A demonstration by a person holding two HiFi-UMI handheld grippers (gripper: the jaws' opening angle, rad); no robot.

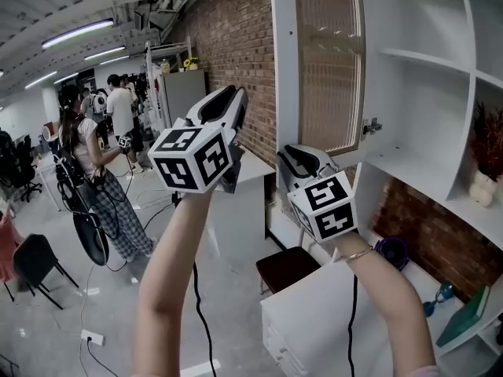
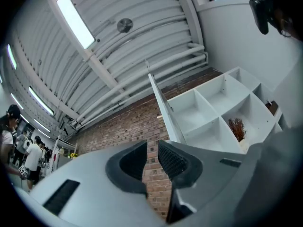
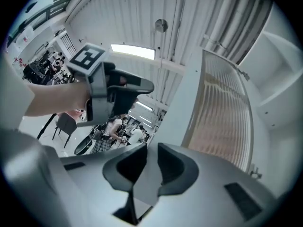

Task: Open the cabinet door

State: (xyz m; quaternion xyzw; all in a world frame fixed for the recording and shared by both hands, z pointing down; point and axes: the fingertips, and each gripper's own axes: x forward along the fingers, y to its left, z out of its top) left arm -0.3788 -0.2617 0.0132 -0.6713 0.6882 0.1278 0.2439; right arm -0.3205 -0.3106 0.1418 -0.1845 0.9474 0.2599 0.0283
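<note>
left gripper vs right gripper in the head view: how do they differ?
Left gripper sits higher, away from the cabinet; right gripper sits lower, by the open cabinet door's bottom corner. Brick wall shows through the left gripper's gap; the door's white frame fills the right gripper's. Both: jaws slightly apart, nothing clamped.

Brick wall (image 1: 232,38); dried plant (image 1: 487,140); brown stool (image 1: 287,265); black chair (image 1: 35,261).

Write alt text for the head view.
A white cabinet door with a ribbed panel stands swung open, baring white shelves. The left tongs and right tongs are raised near its free edge; people stand far left.
</note>
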